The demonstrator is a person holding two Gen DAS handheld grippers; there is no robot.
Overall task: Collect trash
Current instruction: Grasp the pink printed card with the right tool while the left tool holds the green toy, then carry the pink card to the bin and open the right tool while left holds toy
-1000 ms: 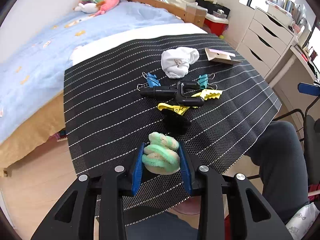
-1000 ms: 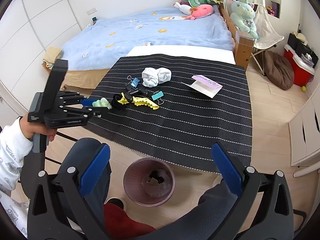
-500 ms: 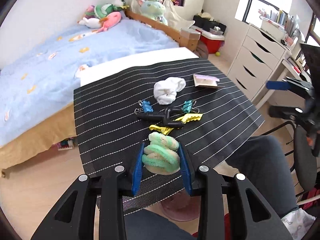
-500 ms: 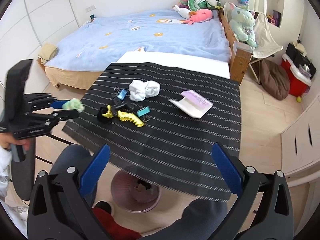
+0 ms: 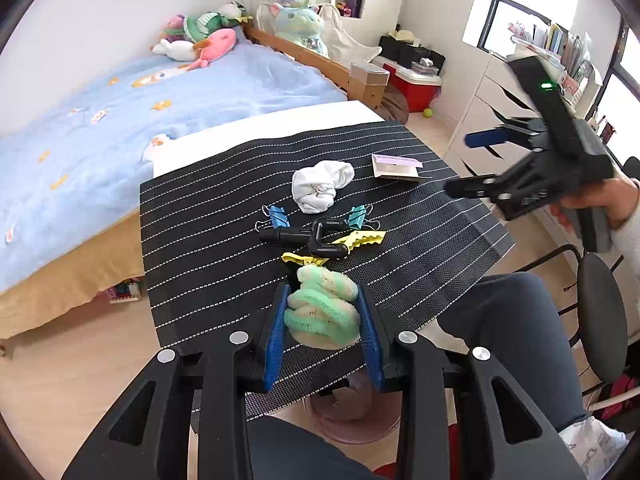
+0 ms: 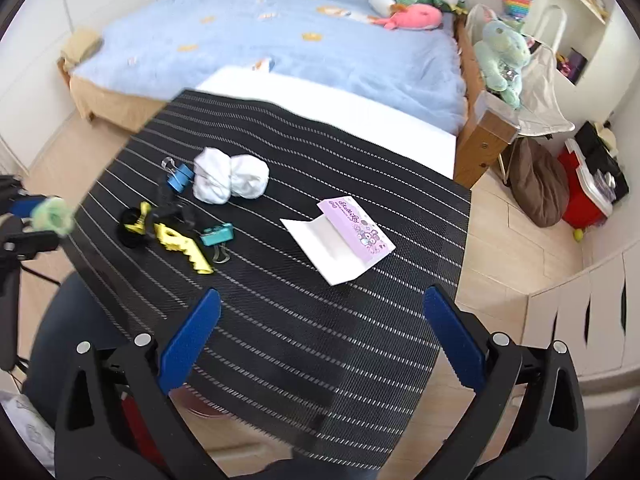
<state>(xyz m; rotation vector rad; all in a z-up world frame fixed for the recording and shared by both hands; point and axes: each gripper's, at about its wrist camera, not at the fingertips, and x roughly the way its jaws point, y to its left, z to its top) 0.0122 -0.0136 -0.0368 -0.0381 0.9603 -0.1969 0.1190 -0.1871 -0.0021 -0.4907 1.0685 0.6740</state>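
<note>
My left gripper (image 5: 322, 320) is shut on a green and cream fuzzy wad (image 5: 322, 308), held above the near edge of the black striped mat (image 5: 224, 240). It shows blurred at the left of the right wrist view (image 6: 52, 216). My right gripper (image 6: 320, 340) is open and empty above the mat's near side; it also shows in the left wrist view (image 5: 476, 160). A white crumpled wad (image 6: 230, 178) and an opened white and purple paper (image 6: 340, 240) lie on the mat. A pinkish trash bin (image 5: 352, 416) stands on the floor under the mat's near edge.
Blue and teal binder clips (image 5: 278, 216), yellow toothed clips (image 6: 182, 246) and a black tool (image 5: 308, 236) lie mid-mat. A bed with blue cover (image 6: 280, 40) is behind. White drawers (image 6: 592, 320) stand at right. The person's leg (image 5: 516, 340) is beside the table.
My left gripper has lifted and drawn back toward the mat's near edge with the fuzzy wad. My right gripper has moved forward over the mat, and the bin has left its view.
</note>
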